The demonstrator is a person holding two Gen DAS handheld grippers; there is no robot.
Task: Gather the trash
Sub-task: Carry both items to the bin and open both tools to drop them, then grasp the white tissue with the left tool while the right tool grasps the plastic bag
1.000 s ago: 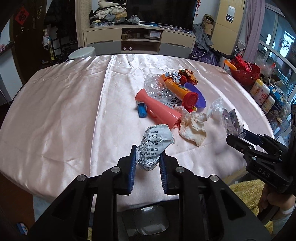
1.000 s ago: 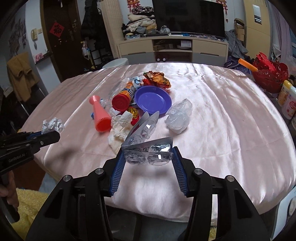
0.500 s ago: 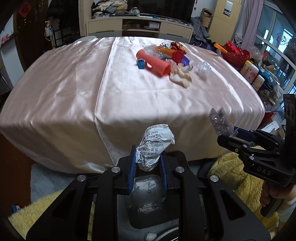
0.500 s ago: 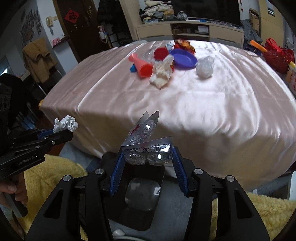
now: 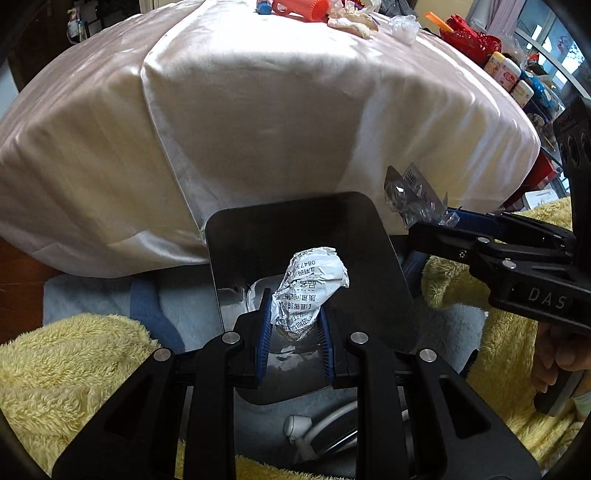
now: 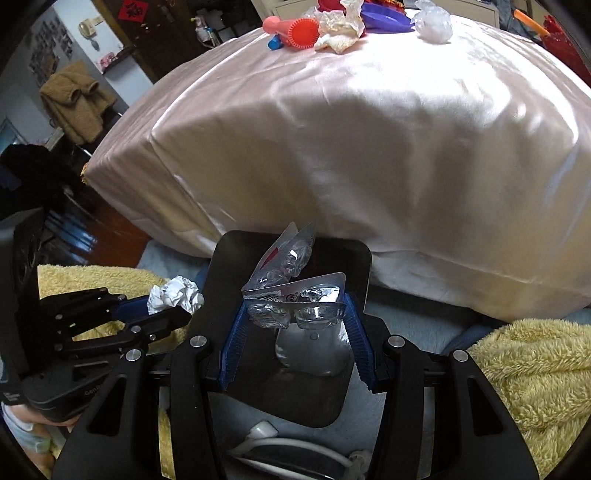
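Observation:
My left gripper [image 5: 294,314] is shut on a crumpled printed paper ball [image 5: 310,284] and hangs over the mouth of a black trash bin [image 5: 236,236] on the floor in front of the table. My right gripper [image 6: 293,310] is shut on crushed clear blister packs [image 6: 295,291], also above the bin [image 6: 229,280]. Each view shows the other gripper from the side: the right gripper [image 5: 439,221] with the blister packs [image 5: 410,195] at the bin's right, the left gripper [image 6: 177,314] with the paper ball [image 6: 173,295] at its left. Pale trash lies at the bin's bottom.
A pink satin-covered table [image 5: 258,110] rises behind the bin. On its far side lie an orange tube [image 6: 291,29], crumpled tissue [image 6: 338,33], a purple plate [image 6: 384,22] and a clear bag [image 6: 434,24]. Yellow fluffy fabric [image 5: 74,362] flanks the bin. White cables [image 6: 273,439] lie below.
Both grippers have come back from the tabletop and sunk below its edge, tilting downward. They now hang over the black bin, each still holding its trash.

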